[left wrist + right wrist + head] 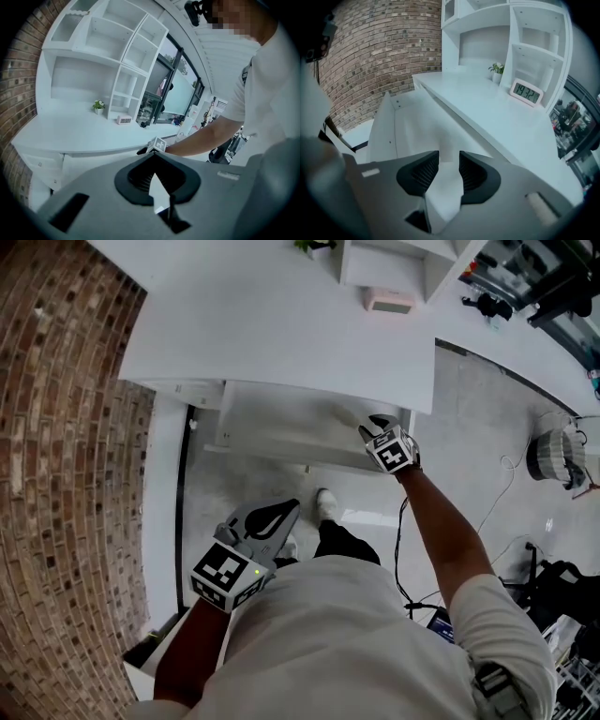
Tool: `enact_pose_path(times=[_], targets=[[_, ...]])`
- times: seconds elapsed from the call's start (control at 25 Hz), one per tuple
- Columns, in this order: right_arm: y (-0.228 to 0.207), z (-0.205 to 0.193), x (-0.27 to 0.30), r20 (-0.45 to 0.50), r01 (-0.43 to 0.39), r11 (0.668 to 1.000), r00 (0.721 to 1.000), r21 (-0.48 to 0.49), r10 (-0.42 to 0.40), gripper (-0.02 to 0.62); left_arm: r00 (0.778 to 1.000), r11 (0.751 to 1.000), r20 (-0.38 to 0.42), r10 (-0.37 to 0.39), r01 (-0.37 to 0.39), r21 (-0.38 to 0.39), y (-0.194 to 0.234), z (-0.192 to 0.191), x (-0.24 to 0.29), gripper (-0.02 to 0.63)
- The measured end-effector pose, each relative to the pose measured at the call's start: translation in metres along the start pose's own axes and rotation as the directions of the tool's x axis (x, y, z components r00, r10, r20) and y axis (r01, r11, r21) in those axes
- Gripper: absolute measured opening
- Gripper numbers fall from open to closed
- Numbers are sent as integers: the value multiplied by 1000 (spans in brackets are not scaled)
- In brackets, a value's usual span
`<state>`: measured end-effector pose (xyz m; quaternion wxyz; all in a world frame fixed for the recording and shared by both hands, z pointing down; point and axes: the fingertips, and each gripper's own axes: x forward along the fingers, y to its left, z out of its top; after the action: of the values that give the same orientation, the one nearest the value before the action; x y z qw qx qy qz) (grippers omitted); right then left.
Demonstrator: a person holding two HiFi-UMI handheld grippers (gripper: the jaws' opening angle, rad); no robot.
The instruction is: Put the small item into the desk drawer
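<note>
The white desk drawer (272,432) (408,126) stands pulled out under the desk top (281,324). My right gripper (375,425) (449,157) hovers at the drawer's right front corner. Its jaws are apart and only the white drawer surface shows between them. I cannot make out a small item anywhere in these views. My left gripper (281,515) (154,154) is held back near the person's body, below the drawer. Its jaw tips meet and it holds nothing. The left gripper view also catches the right gripper's marker cube (157,145) at the desk edge.
A digital clock (388,301) (526,93) and a small plant (497,70) stand at the back of the desk under white shelves (117,61). A brick wall (56,474) runs along the left. A basket (555,456) and cables lie on the floor at the right.
</note>
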<state>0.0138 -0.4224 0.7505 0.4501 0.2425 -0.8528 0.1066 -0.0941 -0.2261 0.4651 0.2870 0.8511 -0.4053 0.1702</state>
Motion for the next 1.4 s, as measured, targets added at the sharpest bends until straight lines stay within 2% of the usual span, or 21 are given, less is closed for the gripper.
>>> enact_pose_path(times=[0.28,0.6,0.84,1.4], targets=[[14,6,-53,87,51,997,995,61,-56,132,998,998,26,-52,51,30,-16,-6,-21,6],[48,8,-117,194,82,985,975,149,-110,109,994,993,36,-102,99,71,-34,-25,-44,6],[96,3,-163,245,77,979,962,189,-123,80,990,989,40,-132,129,76,-48,-46,-68,6],[235,-5,-255,338,21,977,936,211,-93,43,983,977,33,-181,175,122,-79,-104,-125,6]])
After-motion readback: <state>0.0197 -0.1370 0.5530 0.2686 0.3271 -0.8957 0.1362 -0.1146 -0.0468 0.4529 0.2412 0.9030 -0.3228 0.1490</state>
